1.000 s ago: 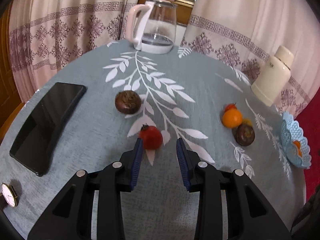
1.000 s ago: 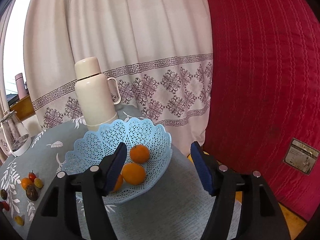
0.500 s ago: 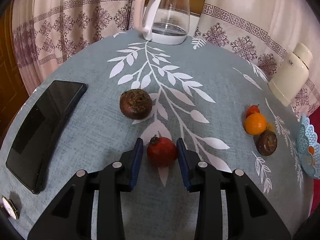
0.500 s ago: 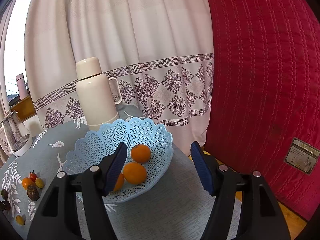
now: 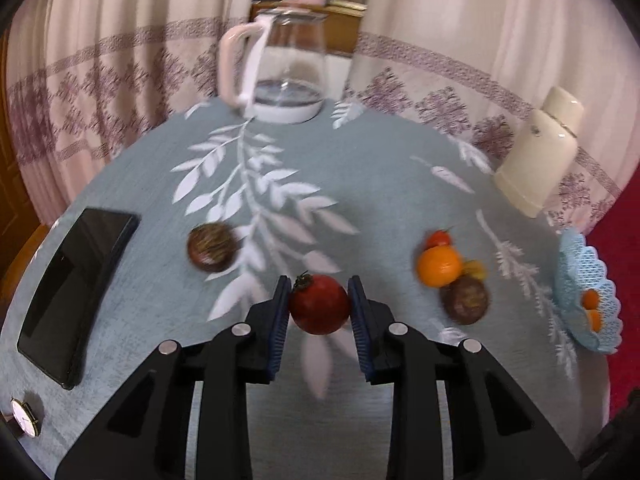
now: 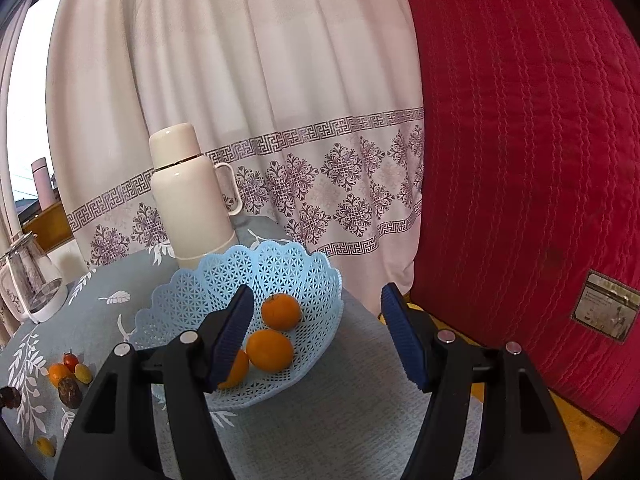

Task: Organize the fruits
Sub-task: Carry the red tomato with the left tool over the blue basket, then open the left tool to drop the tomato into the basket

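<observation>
Left tool (image 5: 319,309) clamps a red tomato (image 5: 319,309), next carrying it to the blue basket (image 6: 200,292); right tool (image 6: 316,336) gapes empty.

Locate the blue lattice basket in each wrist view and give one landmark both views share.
Left wrist view: blue lattice basket at the far right edge, on the table's rim, oranges inside.
Right wrist view: basket at centre, just beyond the open right gripper.
Shared landmark: the cream thermos standing behind the basket.
</observation>
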A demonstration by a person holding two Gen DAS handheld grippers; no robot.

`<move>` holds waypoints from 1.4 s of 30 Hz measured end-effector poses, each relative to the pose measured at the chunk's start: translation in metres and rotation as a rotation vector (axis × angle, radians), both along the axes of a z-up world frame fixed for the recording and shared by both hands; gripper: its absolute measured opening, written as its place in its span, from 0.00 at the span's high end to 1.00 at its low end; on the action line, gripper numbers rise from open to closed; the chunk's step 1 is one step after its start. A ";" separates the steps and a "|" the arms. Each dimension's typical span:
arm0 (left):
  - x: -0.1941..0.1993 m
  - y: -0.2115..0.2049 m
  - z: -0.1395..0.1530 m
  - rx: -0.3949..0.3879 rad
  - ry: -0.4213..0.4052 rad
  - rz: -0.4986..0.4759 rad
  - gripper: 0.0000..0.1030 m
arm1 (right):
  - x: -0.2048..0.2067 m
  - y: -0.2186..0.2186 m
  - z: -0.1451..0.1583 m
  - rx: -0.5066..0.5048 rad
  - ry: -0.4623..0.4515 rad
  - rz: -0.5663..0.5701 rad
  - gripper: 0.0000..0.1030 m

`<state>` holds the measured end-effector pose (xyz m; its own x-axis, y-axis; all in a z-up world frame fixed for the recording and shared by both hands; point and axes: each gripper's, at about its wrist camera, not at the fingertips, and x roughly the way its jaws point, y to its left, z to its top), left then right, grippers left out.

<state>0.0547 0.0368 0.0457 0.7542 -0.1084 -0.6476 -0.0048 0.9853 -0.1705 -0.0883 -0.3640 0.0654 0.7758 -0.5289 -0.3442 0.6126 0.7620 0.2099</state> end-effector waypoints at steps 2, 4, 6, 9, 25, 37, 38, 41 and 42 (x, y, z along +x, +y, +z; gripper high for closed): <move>-0.001 -0.012 0.007 -0.001 -0.013 -0.027 0.71 | 0.000 0.000 0.000 0.002 -0.002 0.000 0.36; 0.000 -0.029 0.014 -0.001 -0.023 -0.067 0.71 | 0.000 0.000 0.000 0.003 -0.005 0.000 0.36; 0.001 -0.047 0.019 -0.001 -0.033 -0.107 0.71 | -0.001 -0.001 0.000 0.004 -0.007 -0.003 0.36; 0.000 -0.082 0.029 -0.003 -0.051 -0.187 0.71 | -0.001 -0.002 0.000 0.011 -0.007 -0.007 0.36; -0.001 -0.255 0.038 0.042 -0.097 -0.549 0.71 | -0.003 -0.008 -0.002 0.039 -0.003 -0.012 0.36; 0.008 -0.272 0.016 0.047 -0.032 -0.554 0.39 | -0.003 -0.008 -0.003 0.051 -0.007 -0.016 0.35; 0.009 -0.270 0.017 0.039 -0.035 -0.546 0.36 | -0.003 -0.008 -0.003 0.050 -0.008 -0.018 0.34; 0.008 -0.266 0.020 0.025 -0.046 -0.535 0.22 | -0.004 -0.009 -0.003 0.051 -0.015 -0.026 0.33; 0.006 -0.263 0.023 0.024 -0.056 -0.531 0.18 | -0.004 -0.009 -0.003 0.052 -0.016 -0.028 0.33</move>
